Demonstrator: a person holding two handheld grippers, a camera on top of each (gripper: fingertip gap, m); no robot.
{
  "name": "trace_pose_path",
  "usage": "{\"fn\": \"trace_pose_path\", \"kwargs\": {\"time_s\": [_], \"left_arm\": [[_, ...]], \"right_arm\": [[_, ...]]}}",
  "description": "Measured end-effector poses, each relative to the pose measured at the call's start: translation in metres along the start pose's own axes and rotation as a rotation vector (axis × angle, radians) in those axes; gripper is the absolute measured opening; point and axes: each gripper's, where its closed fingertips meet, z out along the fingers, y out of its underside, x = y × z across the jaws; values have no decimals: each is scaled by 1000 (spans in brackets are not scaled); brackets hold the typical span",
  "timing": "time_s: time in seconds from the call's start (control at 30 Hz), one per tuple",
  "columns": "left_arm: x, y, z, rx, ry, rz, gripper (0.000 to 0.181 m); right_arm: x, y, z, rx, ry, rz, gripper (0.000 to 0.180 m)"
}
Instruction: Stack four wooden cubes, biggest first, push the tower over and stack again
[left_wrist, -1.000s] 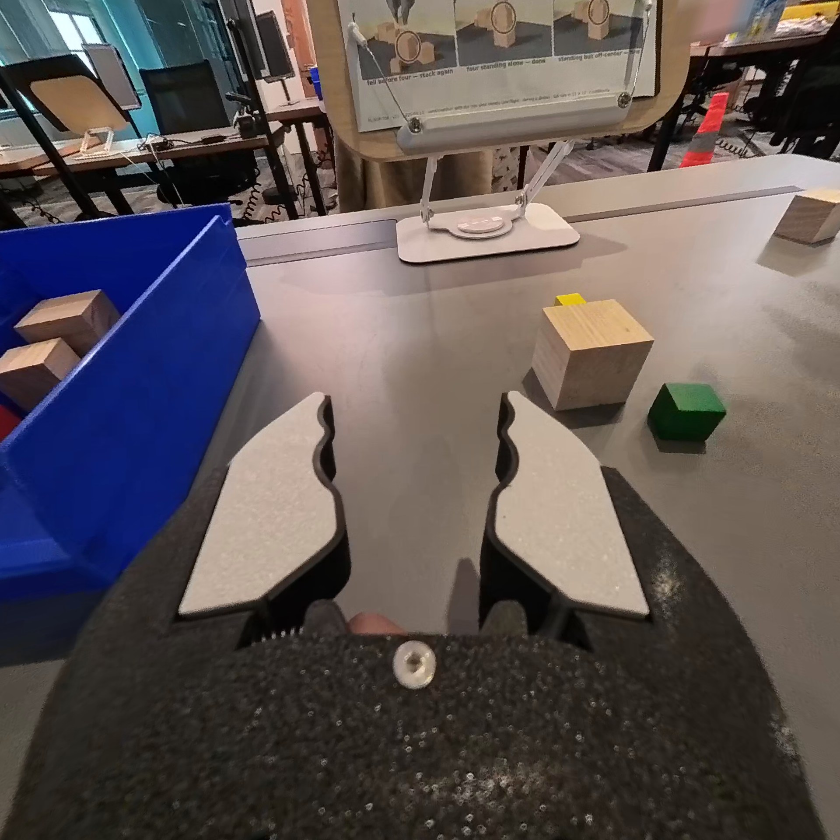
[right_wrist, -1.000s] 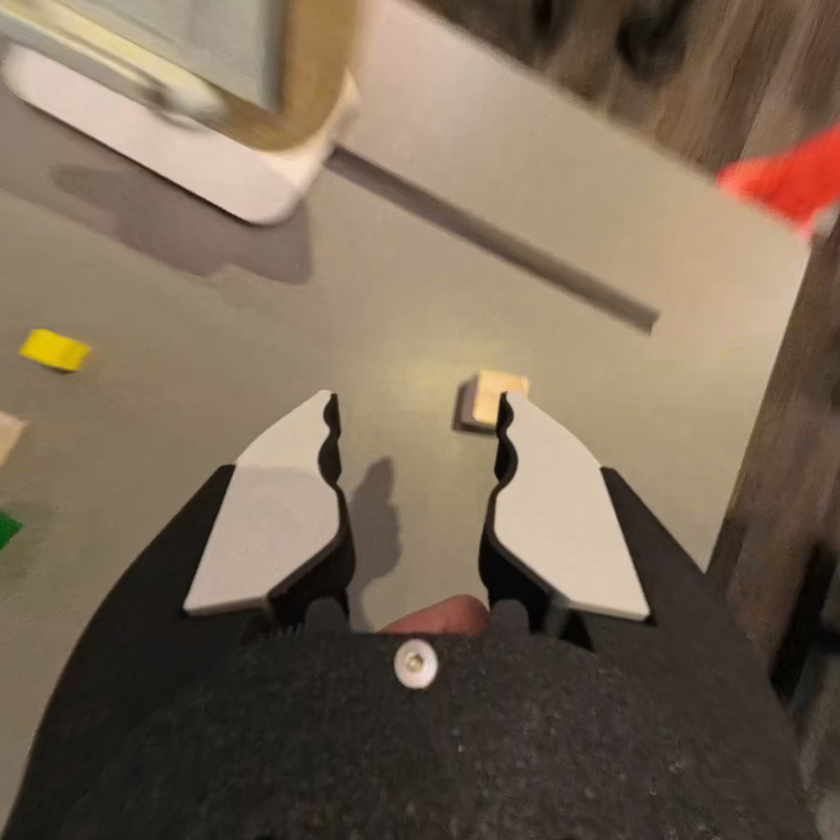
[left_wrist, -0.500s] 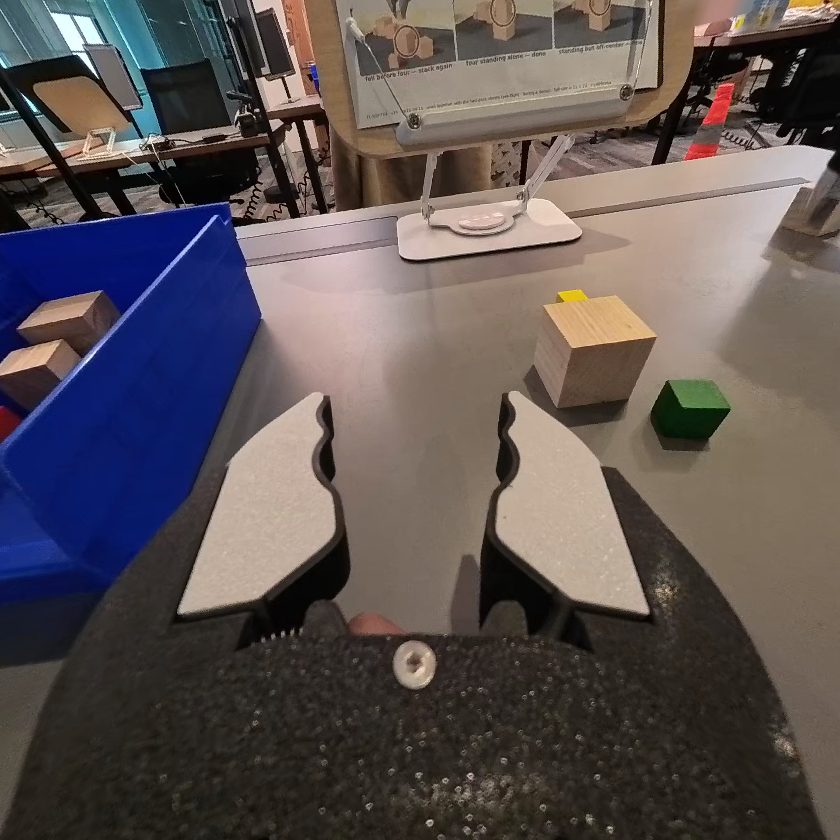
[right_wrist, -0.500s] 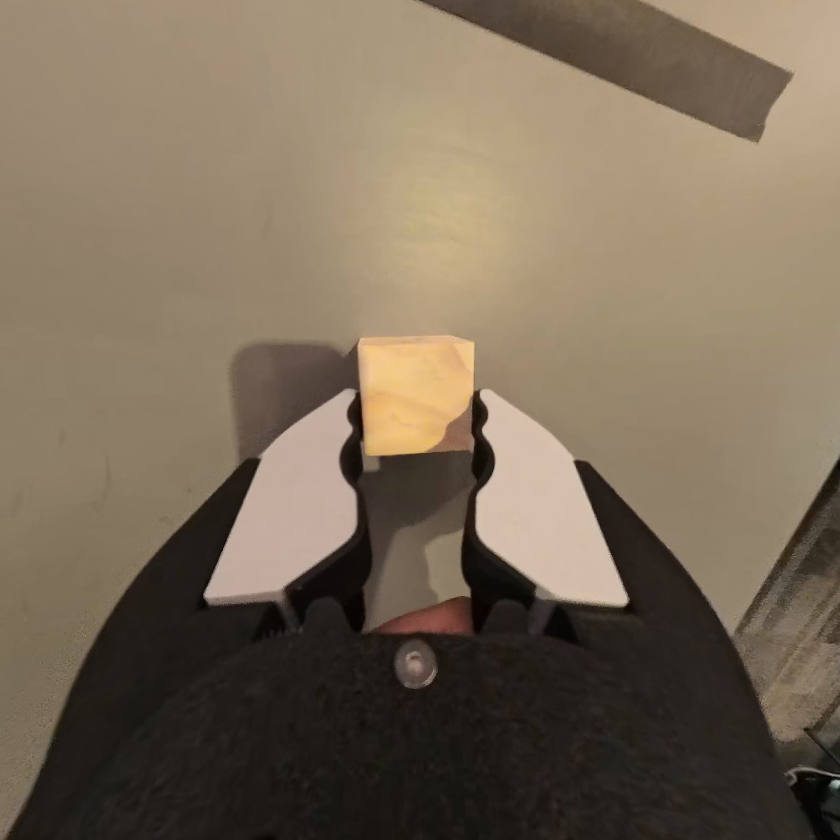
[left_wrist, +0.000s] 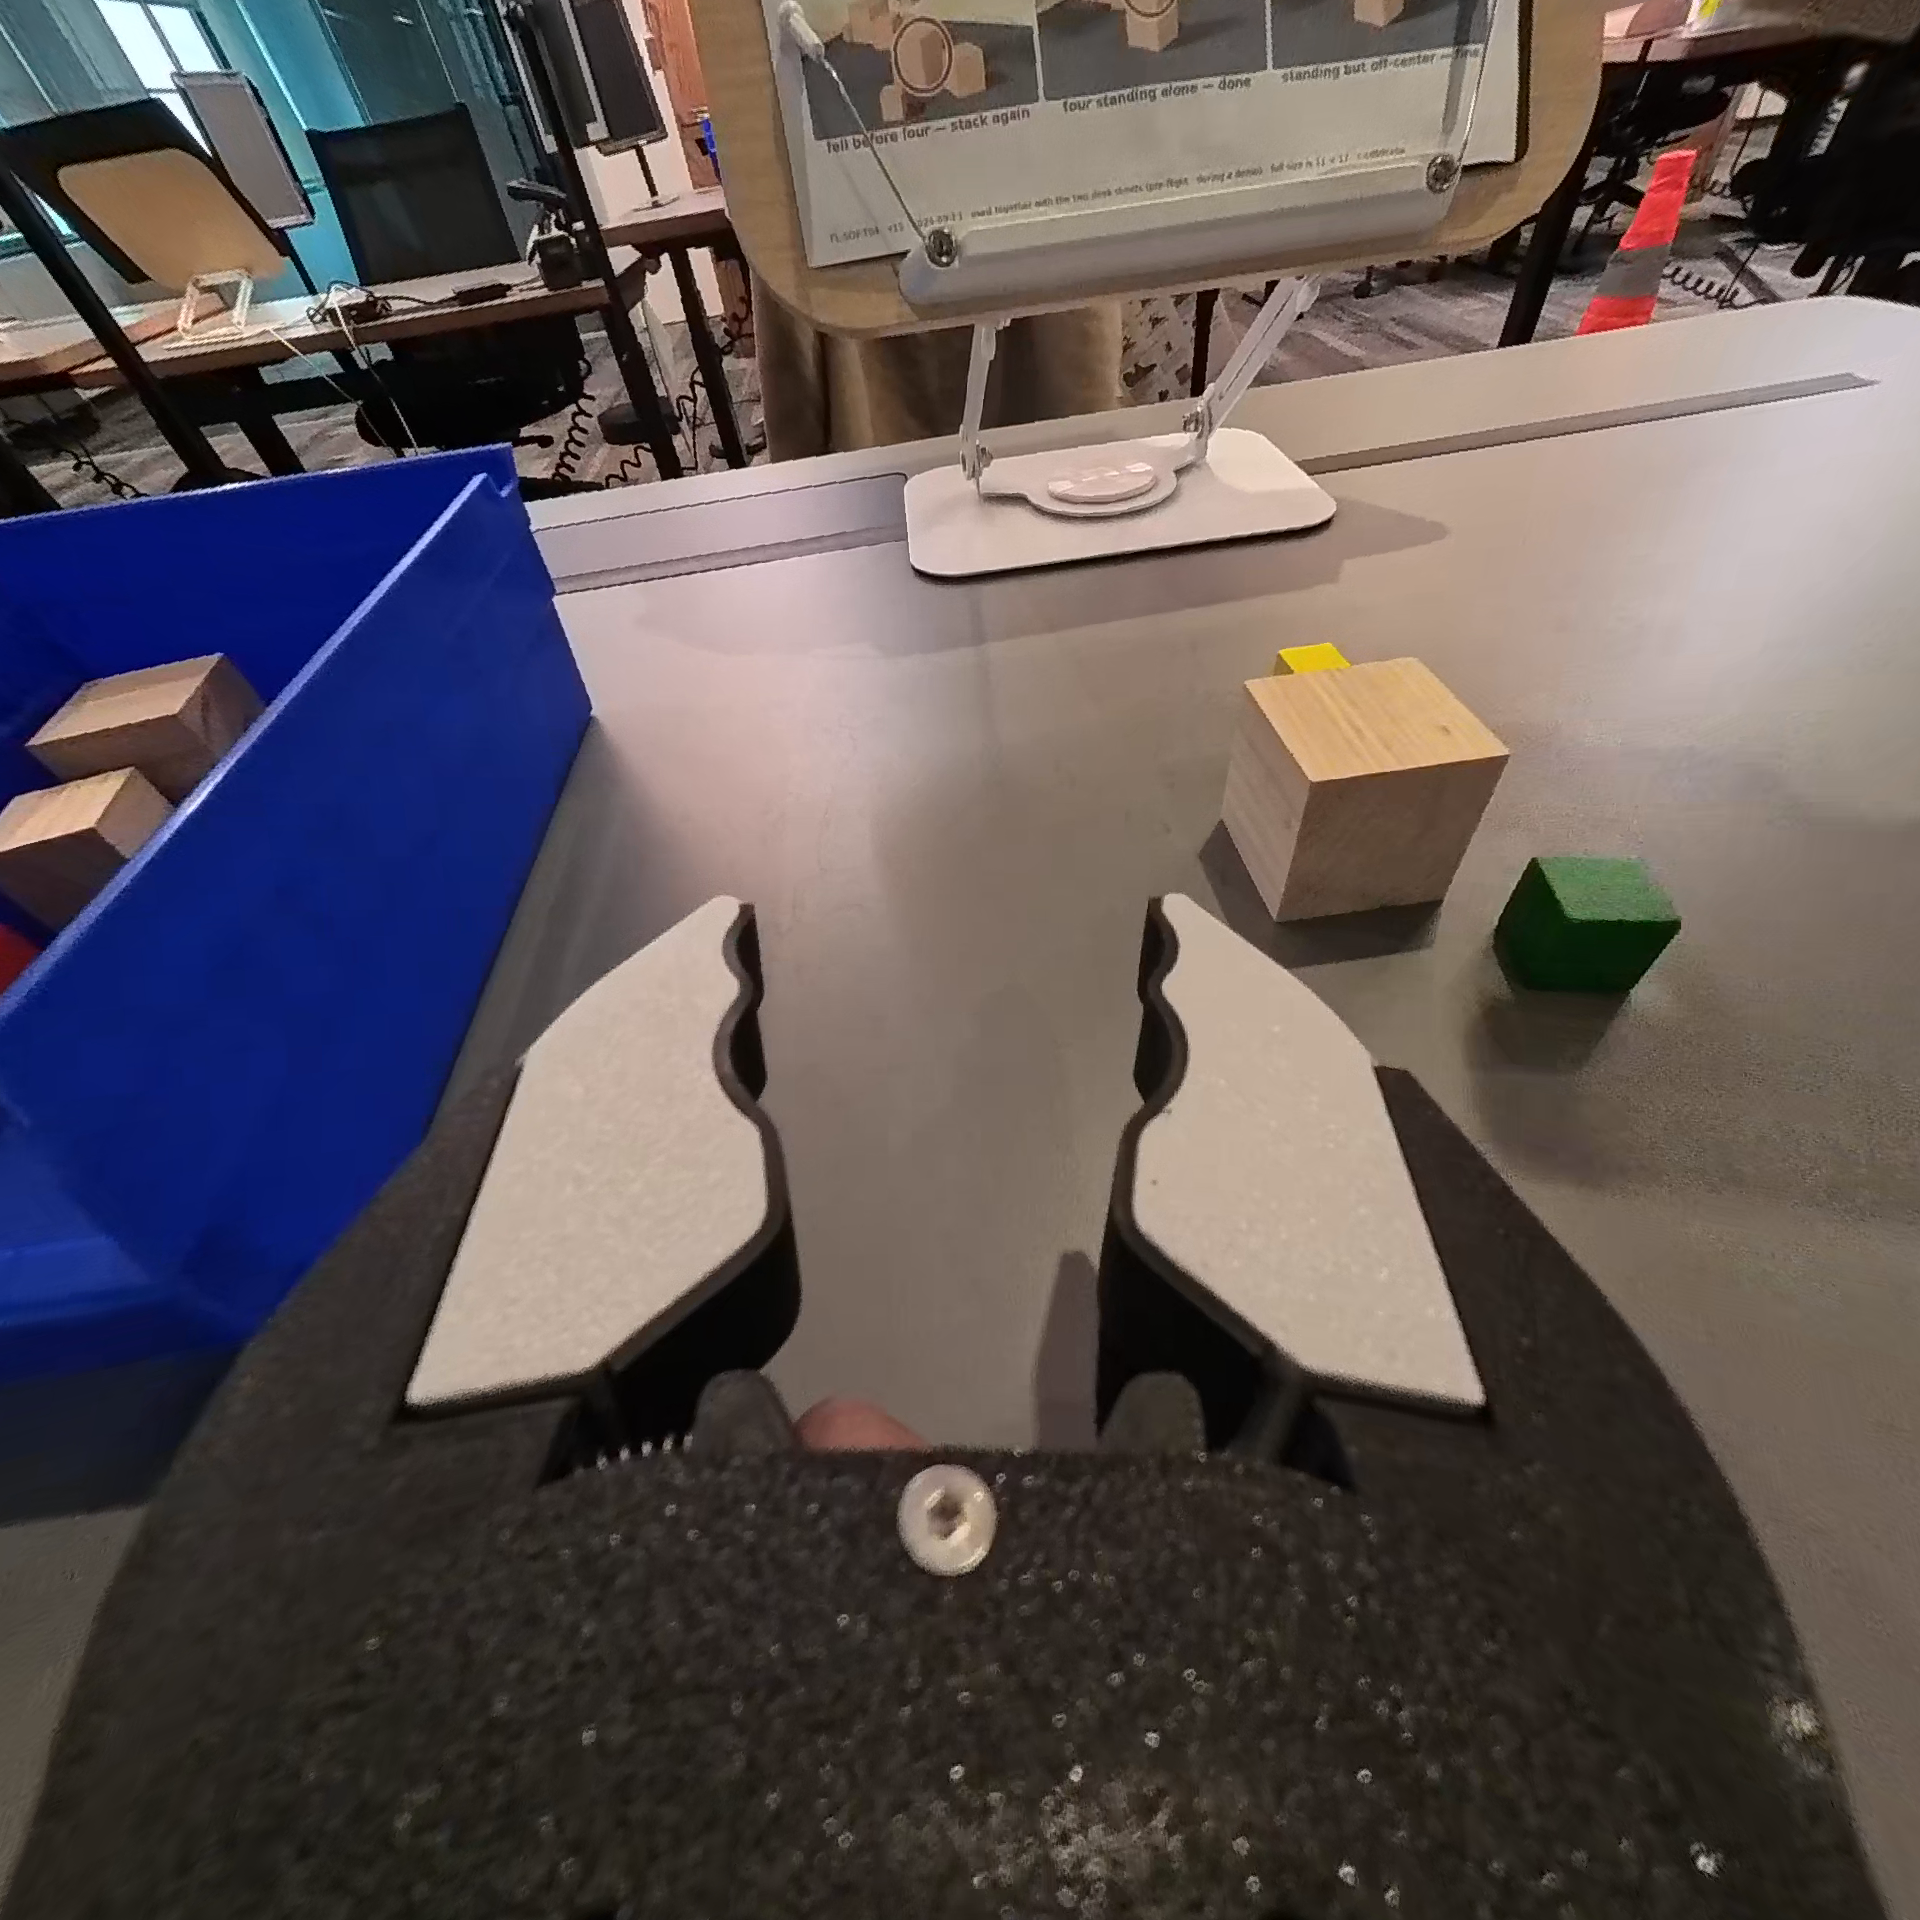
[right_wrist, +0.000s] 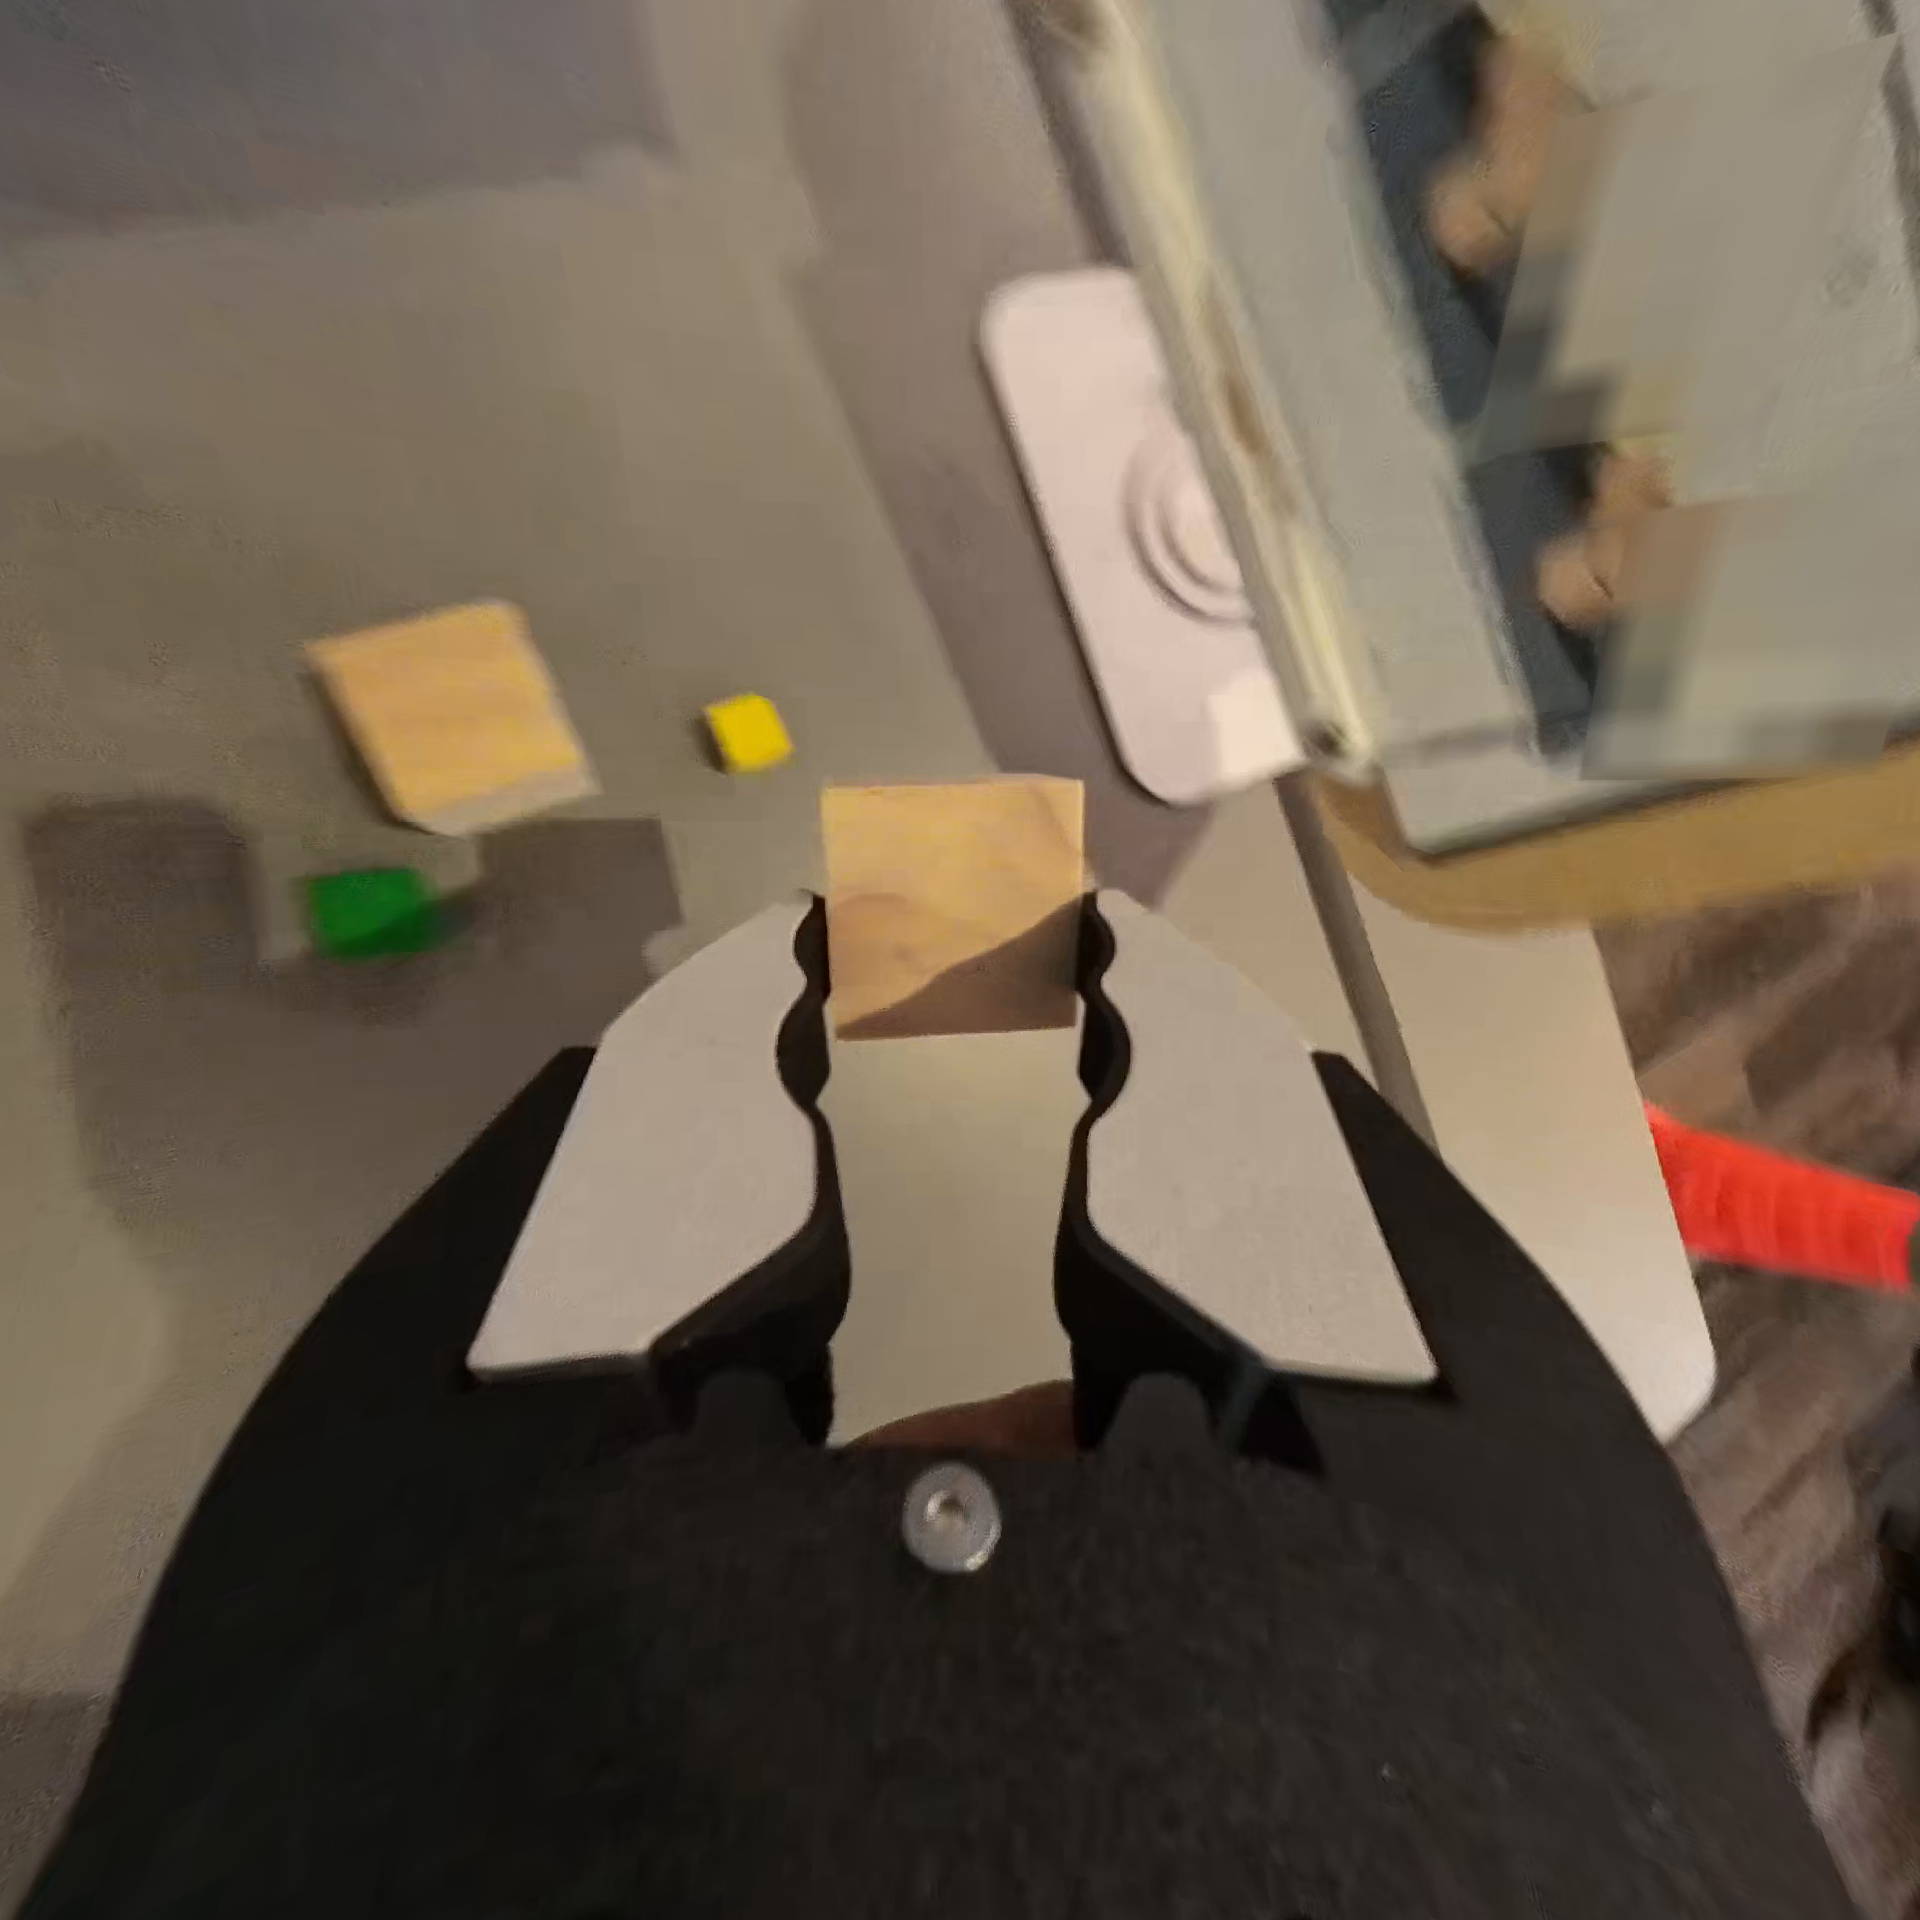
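A big plain wooden cube (left_wrist: 1356, 784) stands on the grey table (left_wrist: 935, 790), right of my left gripper (left_wrist: 945, 925), which is open and empty above the table. A green cube (left_wrist: 1584, 935) lies right of the big cube and a small yellow cube (left_wrist: 1311, 659) just behind it. My right gripper (right_wrist: 954, 914) is shut on a smaller wooden cube (right_wrist: 951, 904) and holds it in the air. Below it, blurred, lie the big cube (right_wrist: 447, 717), the green cube (right_wrist: 369, 909) and the yellow cube (right_wrist: 746, 732).
A blue bin (left_wrist: 260, 883) at the left holds two wooden cubes (left_wrist: 145, 717) and something red. A white stand base (left_wrist: 1122, 504) with an instruction board (left_wrist: 1143, 135) is at the table's back. The stand (right_wrist: 1132, 530) is close on the right in the right wrist view.
My right gripper closed on the smaller wooden cube at the table's right, lifted it and swung left toward the big cube. The left gripper barely moved.
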Motion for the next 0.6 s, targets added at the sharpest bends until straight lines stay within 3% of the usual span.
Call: {"fn": "trace_pose_path", "kwargs": {"time_s": [0.1, 0.23, 0.4, 0.6], "left_arm": [[0, 0, 0, 2, 2, -1, 70], [1, 0, 0, 1, 6, 4, 70], [2, -1, -3, 11, 9, 11, 69], [2, -1, -3, 12, 12, 11, 69]], "right_arm": [[-58, -27, 9, -21, -103, -152, 45], [-97, -30, 43, -88, -186, -191, 45], [-120, -16, 79, -146, -257, -177, 45], [-132, -11, 94, -174, -275, -191, 45]]}}
